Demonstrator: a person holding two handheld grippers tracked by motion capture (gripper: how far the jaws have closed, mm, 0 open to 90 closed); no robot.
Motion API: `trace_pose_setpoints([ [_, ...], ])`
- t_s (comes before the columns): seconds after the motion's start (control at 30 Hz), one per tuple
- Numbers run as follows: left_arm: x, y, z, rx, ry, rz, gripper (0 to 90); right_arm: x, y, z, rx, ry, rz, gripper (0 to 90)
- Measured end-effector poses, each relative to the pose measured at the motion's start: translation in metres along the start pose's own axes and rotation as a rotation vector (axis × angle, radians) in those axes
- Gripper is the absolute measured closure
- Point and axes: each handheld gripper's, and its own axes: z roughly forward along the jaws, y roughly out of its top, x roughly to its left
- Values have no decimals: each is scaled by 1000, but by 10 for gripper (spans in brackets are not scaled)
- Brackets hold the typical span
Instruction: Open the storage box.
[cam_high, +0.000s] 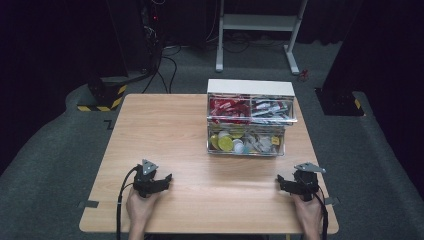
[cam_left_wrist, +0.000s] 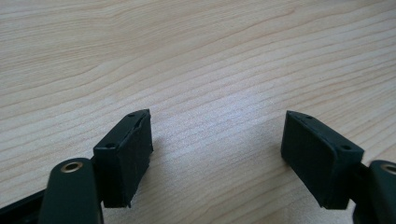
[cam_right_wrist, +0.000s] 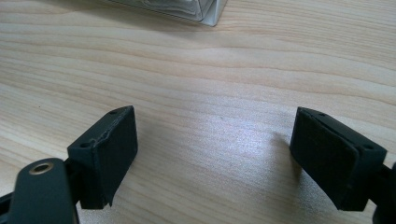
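On the wooden table (cam_high: 165, 130), near the person's edge, both grippers rest low with nothing between their jaws. Left gripper (cam_high: 159, 181) sits at the near left, jaws spread wide apart, bare wood between them in the left gripper view (cam_left_wrist: 217, 140). Right gripper (cam_high: 286, 183) sits at the near right, jaws also wide apart and empty; in the right gripper view (cam_right_wrist: 215, 144) a corner of the clear organizer box (cam_right_wrist: 187, 9) shows farther off. That box (cam_high: 248, 120) stands at the far middle-right of the table, two tiers, red and silver sachets above, yellow and white capsules below, well apart from both grippers
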Motion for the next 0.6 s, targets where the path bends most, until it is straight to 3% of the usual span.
trace_pose_setpoints([
  [0.6, -1, 0, 0, 0, -2, 0, 253, 8, -6, -6, -9, -47, 32, 181],
])
